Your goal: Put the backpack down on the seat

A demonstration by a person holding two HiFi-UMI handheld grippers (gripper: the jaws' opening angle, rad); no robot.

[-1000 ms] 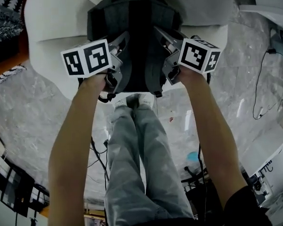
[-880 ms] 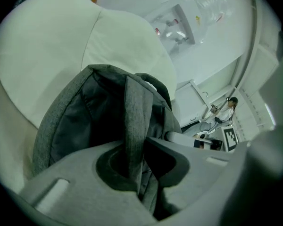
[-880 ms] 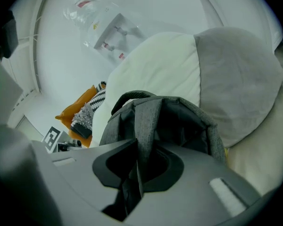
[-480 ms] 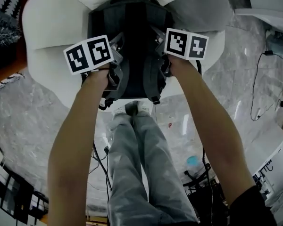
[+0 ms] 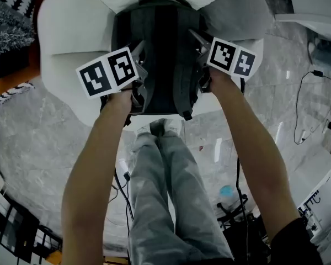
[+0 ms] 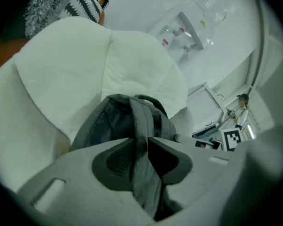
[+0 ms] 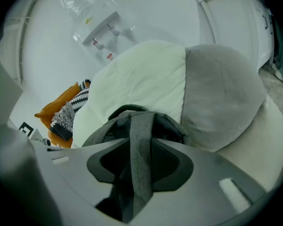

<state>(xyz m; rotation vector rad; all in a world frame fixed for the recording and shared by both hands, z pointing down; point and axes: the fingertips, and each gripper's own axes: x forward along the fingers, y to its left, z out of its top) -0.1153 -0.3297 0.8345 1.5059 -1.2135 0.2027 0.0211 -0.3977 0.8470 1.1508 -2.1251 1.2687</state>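
Note:
A dark grey backpack (image 5: 160,43) rests on the white armchair seat (image 5: 66,48), its back panel and straps facing up. My left gripper (image 5: 139,76) is at the pack's left side, shut on the left shoulder strap (image 6: 141,126), which is pinched thin between the pads. My right gripper (image 5: 199,59) is at the pack's right side. In the right gripper view its jaws (image 7: 140,164) are opening; the right strap (image 7: 141,135) still runs flat between them, and the pads no longer squeeze it.
A grey cushion (image 7: 221,93) lies against the chair's right side. A water dispenser (image 7: 96,27) stands behind the chair. An orange and zebra-patterned pile (image 5: 11,15) sits at the far left. My legs (image 5: 165,192) stand at the seat's front edge; cables (image 5: 306,109) trail on the marble floor.
Both grippers moved the backpack further onto the seat, away from my legs. The marker cubes have turned slightly.

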